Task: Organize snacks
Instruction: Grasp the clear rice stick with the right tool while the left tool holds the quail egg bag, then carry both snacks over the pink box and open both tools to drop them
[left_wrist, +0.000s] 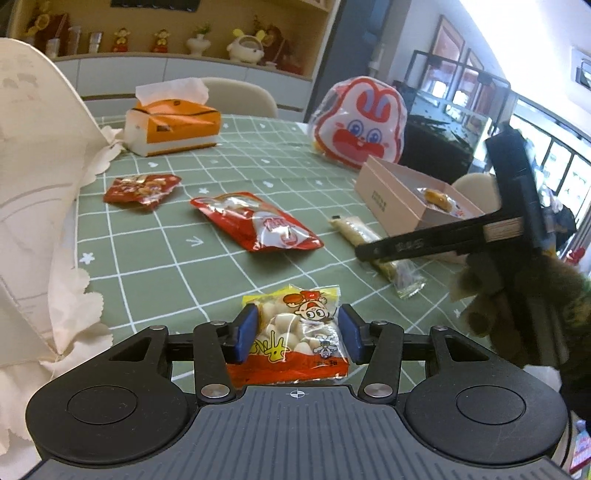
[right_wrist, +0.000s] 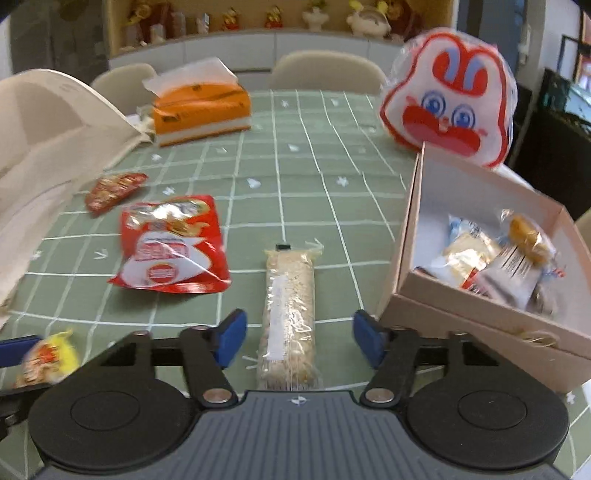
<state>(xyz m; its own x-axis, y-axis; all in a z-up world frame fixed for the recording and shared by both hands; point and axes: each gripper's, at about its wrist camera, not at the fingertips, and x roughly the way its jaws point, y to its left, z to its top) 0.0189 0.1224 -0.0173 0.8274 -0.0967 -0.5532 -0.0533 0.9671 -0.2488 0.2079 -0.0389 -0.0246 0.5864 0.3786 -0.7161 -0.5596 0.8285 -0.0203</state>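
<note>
Blue pads of my left claw (left_wrist: 298, 334) pinched the yellow snack packet (left_wrist: 295, 332) for boxing | right claw (right_wrist: 298, 341) gaped astride the oat bar (right_wrist: 290, 314), ungripped | pink box (right_wrist: 480, 317) sat right.

Left tool (left_wrist: 298, 334) angled down, blue pads (left_wrist: 246, 332) flanking a packet, contact unclear. Right tool (right_wrist: 298, 341) angled down, pads (right_wrist: 232, 341) apart, clear of the bar between them
</note>
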